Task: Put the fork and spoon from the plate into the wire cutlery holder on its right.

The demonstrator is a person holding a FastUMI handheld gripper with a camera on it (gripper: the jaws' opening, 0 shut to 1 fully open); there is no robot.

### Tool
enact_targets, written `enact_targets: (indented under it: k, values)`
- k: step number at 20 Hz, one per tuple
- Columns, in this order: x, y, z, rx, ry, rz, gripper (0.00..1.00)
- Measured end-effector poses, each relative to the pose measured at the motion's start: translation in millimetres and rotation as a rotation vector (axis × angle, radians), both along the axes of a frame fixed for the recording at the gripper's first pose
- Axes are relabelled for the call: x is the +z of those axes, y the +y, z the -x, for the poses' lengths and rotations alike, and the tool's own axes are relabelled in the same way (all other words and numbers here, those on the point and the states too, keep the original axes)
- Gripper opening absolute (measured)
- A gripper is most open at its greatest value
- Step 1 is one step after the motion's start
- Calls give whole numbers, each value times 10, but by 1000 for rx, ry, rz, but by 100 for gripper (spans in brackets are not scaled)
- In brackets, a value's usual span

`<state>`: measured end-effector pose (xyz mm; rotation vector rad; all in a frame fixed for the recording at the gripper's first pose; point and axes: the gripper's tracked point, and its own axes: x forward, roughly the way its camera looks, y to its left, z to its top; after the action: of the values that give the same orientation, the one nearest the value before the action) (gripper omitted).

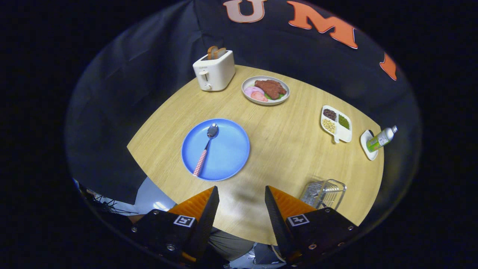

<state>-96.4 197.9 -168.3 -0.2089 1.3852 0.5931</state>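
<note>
Gripper view: the camera looks down on a round wooden table from above its near edge.
Gripper: the two orange fingers are spread wide apart and hold nothing — just bare table shows between them.
Blue plate: it sits ahead of the fingers, a little toward the left finger.
Spoon: it lies on the blue plate, with its shiny bowl pointing away from the gripper and its red-and-white checked handle pointing back toward the left finger.
Fork: I see no fork on the plate. It may already be in the holder, but I cannot tell.
Wire cutlery holder: it stands just beside the right finger, partly behind it. Something shiny may be inside, but it is too blurry to be sure.
Other things: far beyond the plate are a white toaster with bread in it, a plate of food, a white tray of beans and a green bottle lying on a small dish.
Done so far: the spoon is not moved yet — so at least that half is left.
Next job, I think: reach for the spoon handle, pinch it, then carry it over to the holder.
</note>
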Motion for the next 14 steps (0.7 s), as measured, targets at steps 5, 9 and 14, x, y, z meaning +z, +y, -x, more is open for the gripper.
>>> enact_targets:
  k: [5, 9, 14]
  values:
    - [-299, 579, 76, 71, 44, -12, 75]
    - [-621, 871, 110, 88, 78, 4, 75]
    - [-889, 1072, 101, 38, 61, 1, 74]
